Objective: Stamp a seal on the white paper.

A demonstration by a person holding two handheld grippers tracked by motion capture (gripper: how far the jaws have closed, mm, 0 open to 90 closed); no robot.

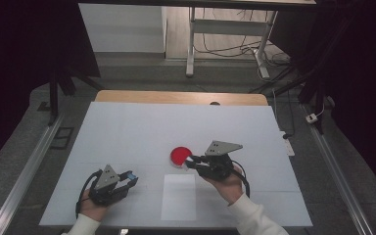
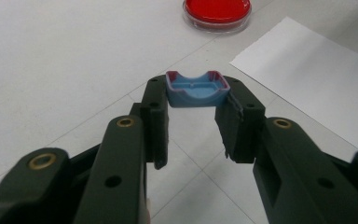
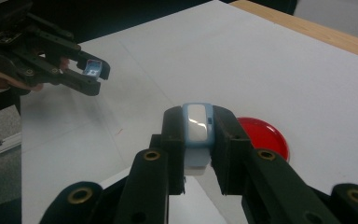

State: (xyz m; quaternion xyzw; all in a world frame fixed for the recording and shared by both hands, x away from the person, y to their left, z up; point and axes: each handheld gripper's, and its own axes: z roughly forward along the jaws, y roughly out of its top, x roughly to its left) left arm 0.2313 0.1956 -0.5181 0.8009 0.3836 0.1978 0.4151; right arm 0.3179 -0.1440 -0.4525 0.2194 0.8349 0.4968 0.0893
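1. The left gripper (image 2: 196, 100) is closed on a small blue cap (image 2: 196, 88), pinched only at the very tips of its jaws. The cap is shallow and open-topped, so a slight twist of the hand could lever it out and let it drop onto the bench (image 1: 127, 132).
2. The right gripper (image 3: 197, 135) is clamped on a small blue-and-white piece (image 3: 197, 133) that stands upright between its jaws, the white face toward the camera. It too sits far out at the tips, and if the two parts are pressed together off-line the piece may tilt or slide in the grip.
3. The right gripper (image 1: 192, 162) hangs just beside the red dish (image 1: 180, 156), touching it or nearly so in the high view. A careless swing could knock the dish or drag it across the bench.
4. The two held parts are well apart: in the right gripper view the left gripper (image 3: 91, 74) with its cap (image 3: 93, 69) shows far off at the upper left. Closing that gap means moving both hands with light grips, which I judge the riskiest part.
5. The red dish (image 2: 216, 11) lies ahead of the left gripper, beyond the cap. The white paper sheet (image 1: 178, 196) lies flat on the bench between the two hands, near the person's edge.
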